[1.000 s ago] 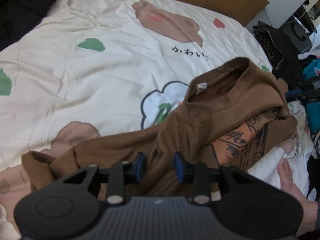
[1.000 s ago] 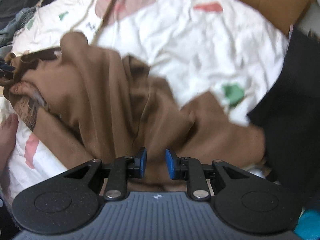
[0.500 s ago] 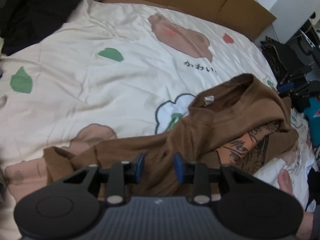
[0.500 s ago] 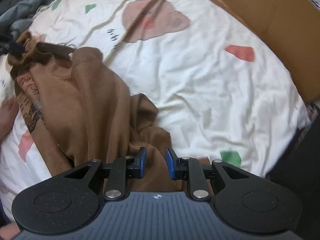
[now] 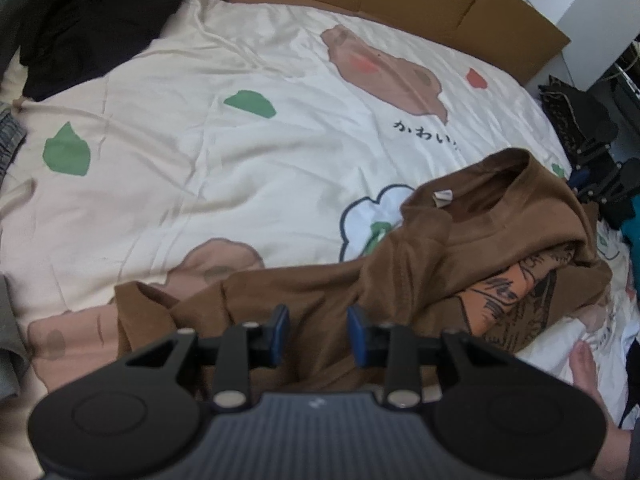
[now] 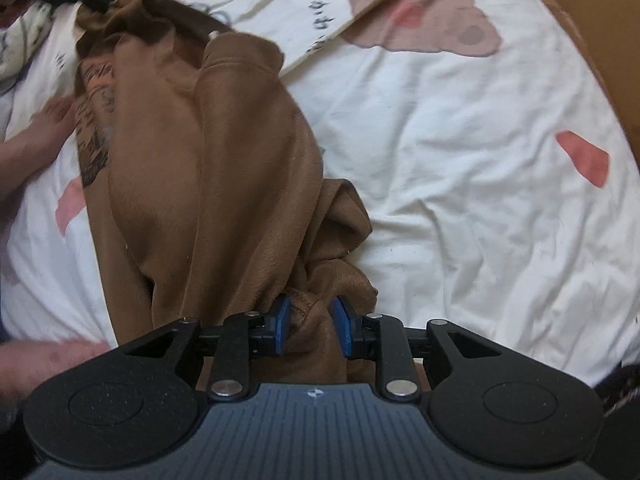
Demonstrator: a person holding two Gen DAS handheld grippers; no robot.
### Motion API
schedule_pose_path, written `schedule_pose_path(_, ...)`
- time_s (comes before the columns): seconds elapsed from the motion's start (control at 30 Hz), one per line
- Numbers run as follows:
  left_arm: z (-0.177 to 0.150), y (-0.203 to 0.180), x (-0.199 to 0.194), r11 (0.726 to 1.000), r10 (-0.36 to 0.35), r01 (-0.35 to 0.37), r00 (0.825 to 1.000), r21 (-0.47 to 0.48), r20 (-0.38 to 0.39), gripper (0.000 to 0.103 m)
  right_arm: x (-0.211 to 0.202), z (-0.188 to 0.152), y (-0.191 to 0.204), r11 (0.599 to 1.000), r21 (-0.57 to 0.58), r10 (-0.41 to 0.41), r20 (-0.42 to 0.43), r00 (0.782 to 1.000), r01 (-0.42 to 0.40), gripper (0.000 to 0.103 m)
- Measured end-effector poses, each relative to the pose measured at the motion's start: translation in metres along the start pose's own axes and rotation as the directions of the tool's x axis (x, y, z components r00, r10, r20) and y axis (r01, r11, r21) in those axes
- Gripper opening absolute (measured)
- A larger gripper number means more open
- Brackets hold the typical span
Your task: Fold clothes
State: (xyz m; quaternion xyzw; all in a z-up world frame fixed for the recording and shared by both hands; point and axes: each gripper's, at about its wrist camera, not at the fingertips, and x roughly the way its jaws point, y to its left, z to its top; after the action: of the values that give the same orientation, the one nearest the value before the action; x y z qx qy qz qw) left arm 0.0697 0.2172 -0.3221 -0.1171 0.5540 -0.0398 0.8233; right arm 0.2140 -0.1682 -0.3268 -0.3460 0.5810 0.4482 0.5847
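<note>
Brown fabric: a brown sweatshirt (image 5: 440,264) lies crumpled on the printed bedsheet (image 5: 240,168), stretched in a long band between the two grippers, its printed front bunched up on the side away from the left gripper.
Left gripper: the left gripper (image 5: 318,334) points steeply down at the near edge of the sweatshirt. Its blue pads (image 5: 280,330) stand partly apart with cloth bulging up between them, but I cannot tell whether they pinch it or only hover over it.
Right gripper: the right gripper (image 6: 309,326) points straight down and has a thick wad of hem or cuff (image 6: 310,312) pressed between its pads, jaws narrow around it.
Neck opening: the collar with its white label (image 5: 442,198) lies beyond the left gripper and off to its right, facing up.
Why so held: gripping opposite ends probably lets the person pull the garment taut and flat before any fold.
Bare hand: a person's hand (image 6: 44,128) rests on the sheet just beside the printed part, far ahead of the right gripper and to its left.
Stage: judged early; the sweatshirt is not yet spread flat.
Risk: the thick wad may slip when pulled.
</note>
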Motion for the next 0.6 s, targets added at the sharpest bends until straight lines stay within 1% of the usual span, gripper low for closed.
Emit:
schedule_pose_path(0.13, -0.001, 0.002, -0.001, 1.0, -0.002, 0.002, 1.0, -0.008, 0.002, 0.034, -0.003, 0.008, -0.007, 0.996, -0.08, 0.033, -0.045, 0.998, -0.037, 0.031)
schedule_pose_path(0.23, -0.001, 0.006, -0.001, 1.0, 0.0, 0.0, 1.0, -0.019, 0.006, 0.034, -0.005, 0.014, -0.011, 0.992, -0.122, 0.028, -0.074, 0.997, -0.037, 0.031)
schedule_pose_path(0.4, -0.002, 0.011, -0.002, 0.999, 0.005, -0.005, 1.0, -0.032, 0.01, 0.034, -0.014, 0.021, -0.016, 0.983, -0.172, 0.047, -0.101, 0.994, -0.064, 0.031)
schedule_pose_path(0.6, -0.004, 0.014, 0.0, 0.999, 0.009, -0.009, 1.0, -0.042, 0.009, 0.034, 0.004, 0.026, -0.006, 0.97, -0.22, 0.07, -0.155, 0.985, -0.104, 0.031)
